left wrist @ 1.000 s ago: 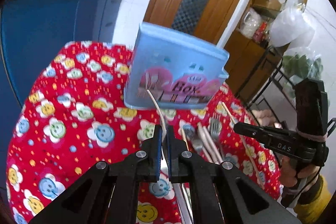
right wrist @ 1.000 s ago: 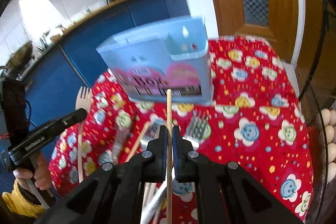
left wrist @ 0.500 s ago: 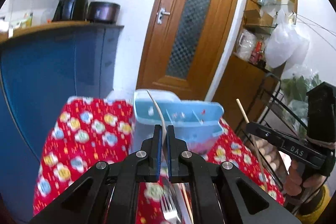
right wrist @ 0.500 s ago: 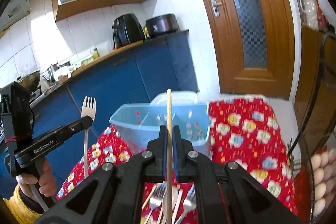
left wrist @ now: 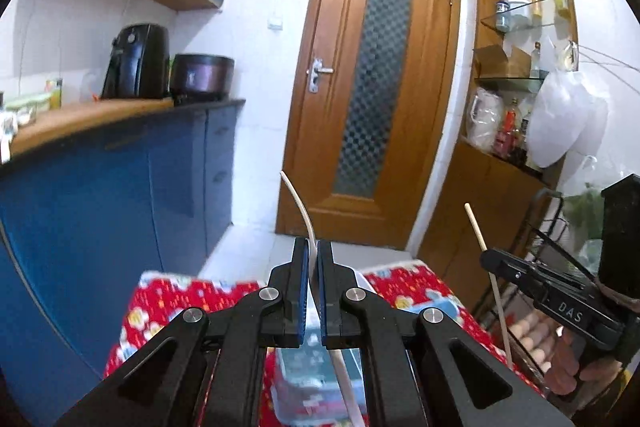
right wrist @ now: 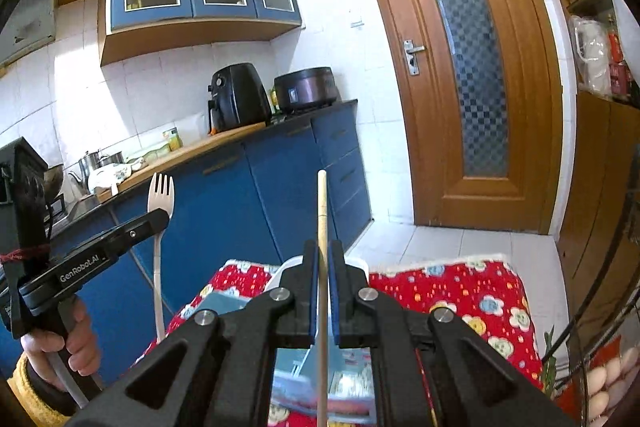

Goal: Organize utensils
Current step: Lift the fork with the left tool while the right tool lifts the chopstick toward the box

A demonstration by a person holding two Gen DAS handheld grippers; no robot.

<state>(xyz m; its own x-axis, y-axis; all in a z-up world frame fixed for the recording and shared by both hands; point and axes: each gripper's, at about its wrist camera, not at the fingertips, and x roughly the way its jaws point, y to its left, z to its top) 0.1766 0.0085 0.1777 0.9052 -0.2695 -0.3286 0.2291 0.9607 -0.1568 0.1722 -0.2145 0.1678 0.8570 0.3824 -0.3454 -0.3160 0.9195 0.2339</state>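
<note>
Left tongs [left wrist: 313, 259] nearly closed, pinching pale fork [right wrist: 160, 211] | right tongs [right wrist: 323, 261] nearly closed, pinching wooden chopstick [right wrist: 321, 211]

Printed in white: "GenRobot.AI" along the side of the left gripper [right wrist: 158, 219], and "DAS" on the side of the right gripper [left wrist: 490, 259]. Elsewhere, nothing legible.

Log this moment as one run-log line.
left gripper: shut on fork | right gripper: shut on chopstick | both raised above box | tablecloth: red floral
</note>
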